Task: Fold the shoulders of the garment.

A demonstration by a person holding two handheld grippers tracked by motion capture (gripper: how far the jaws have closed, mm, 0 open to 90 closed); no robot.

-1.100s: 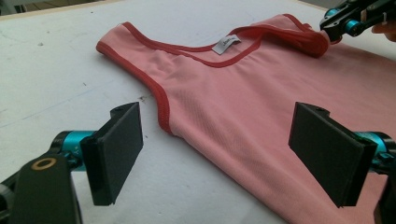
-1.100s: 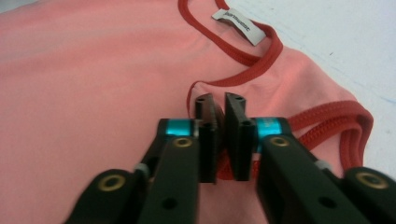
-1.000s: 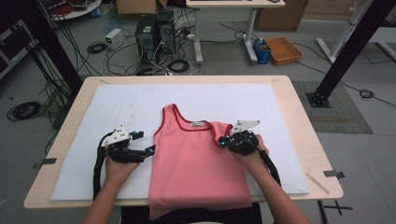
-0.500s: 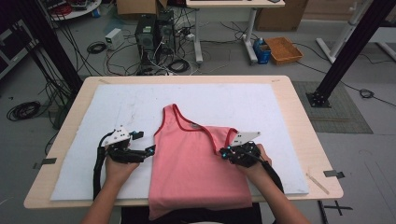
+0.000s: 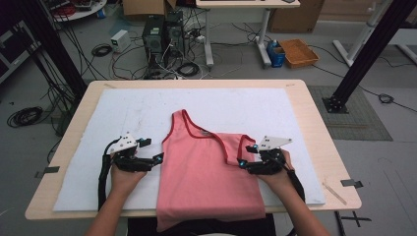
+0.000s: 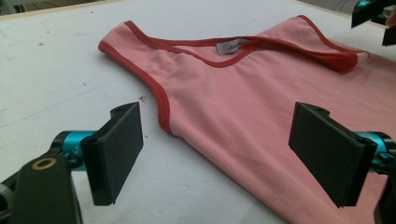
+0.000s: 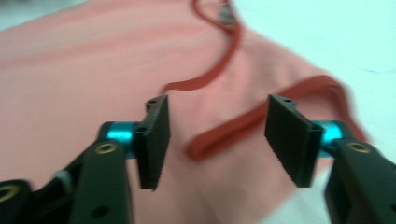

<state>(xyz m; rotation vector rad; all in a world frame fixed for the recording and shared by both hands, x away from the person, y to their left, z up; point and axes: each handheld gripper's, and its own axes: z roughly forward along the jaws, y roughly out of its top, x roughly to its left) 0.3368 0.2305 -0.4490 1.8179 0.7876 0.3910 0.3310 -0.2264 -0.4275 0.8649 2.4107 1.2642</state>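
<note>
A lab: bare computer towers (image 5: 160,37), loose floor cables (image 5: 98,51), black rig frame (image 5: 366,46) around the table (image 5: 314,105)

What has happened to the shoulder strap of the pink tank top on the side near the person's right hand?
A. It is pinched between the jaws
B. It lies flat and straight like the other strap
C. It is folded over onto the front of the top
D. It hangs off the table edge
C: the right strap lies doubled back over the tank top, while the right gripper stands open beside it.
</note>
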